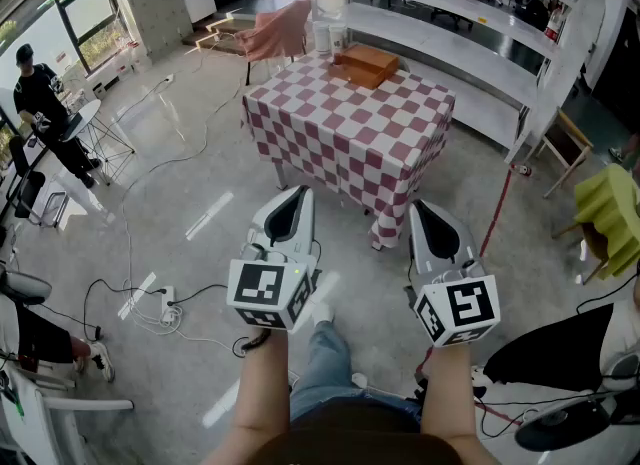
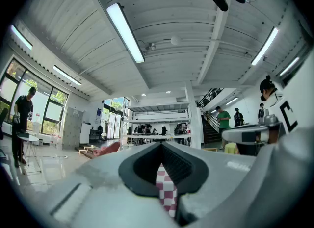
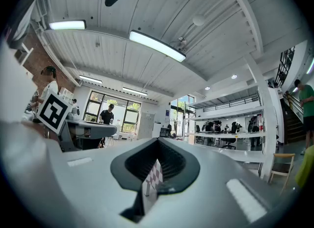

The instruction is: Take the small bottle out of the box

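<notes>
A brown cardboard box (image 1: 367, 63) lies at the far end of a table with a red-and-white checked cloth (image 1: 350, 128). A pale container (image 1: 335, 38) stands just behind the box. No small bottle shows from here. Both grippers hang over the floor, well short of the table. My left gripper (image 1: 302, 191) is shut with nothing in it, and my right gripper (image 1: 416, 206) is shut and empty too. In the left gripper view, the left gripper (image 2: 160, 143) has only the checked cloth (image 2: 166, 188) showing through its slot. The right gripper (image 3: 158, 139) frames the cloth (image 3: 153, 175) likewise.
White shelving (image 1: 480, 13) runs behind and right of the table. A pink-draped chair (image 1: 275, 33) stands at its far left. Cables and a power strip (image 1: 160, 308) lie on the floor at left. A wooden chair (image 1: 565, 148) and a red pole (image 1: 497, 208) are at right. A person (image 1: 40, 103) stands far left.
</notes>
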`<state>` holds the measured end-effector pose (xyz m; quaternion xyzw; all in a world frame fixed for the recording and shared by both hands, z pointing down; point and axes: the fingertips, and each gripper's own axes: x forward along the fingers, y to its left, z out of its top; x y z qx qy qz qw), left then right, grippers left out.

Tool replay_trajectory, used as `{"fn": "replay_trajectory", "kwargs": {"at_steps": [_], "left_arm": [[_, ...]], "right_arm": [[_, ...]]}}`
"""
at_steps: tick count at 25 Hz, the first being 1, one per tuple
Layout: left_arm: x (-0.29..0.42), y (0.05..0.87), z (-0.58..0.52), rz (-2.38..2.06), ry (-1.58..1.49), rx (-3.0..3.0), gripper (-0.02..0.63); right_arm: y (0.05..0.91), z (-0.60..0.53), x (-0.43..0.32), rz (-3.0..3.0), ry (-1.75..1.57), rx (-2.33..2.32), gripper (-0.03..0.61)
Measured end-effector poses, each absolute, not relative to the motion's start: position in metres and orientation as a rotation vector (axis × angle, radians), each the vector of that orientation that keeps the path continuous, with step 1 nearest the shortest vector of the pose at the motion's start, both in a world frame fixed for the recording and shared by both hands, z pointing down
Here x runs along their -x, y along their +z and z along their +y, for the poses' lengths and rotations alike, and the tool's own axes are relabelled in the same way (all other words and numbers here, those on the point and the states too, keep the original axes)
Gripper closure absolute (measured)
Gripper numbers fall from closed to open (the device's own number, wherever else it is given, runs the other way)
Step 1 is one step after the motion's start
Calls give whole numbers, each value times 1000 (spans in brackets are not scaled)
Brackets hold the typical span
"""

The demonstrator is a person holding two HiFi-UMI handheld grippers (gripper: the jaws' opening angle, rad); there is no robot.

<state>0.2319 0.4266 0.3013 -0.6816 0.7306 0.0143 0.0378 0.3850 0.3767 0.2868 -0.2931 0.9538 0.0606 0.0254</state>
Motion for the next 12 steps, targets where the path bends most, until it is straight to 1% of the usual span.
{"fn": "replay_trajectory", "kwargs": {"at_steps": [5, 12], "left_arm": [[-208, 301, 404, 2246, 45, 2093, 615], [-157, 300, 342, 2244, 57, 2090, 615]], "right_arm": [[286, 354, -361, 2952, 169, 899, 580], [285, 290, -312, 2939, 154, 899, 578]]}}
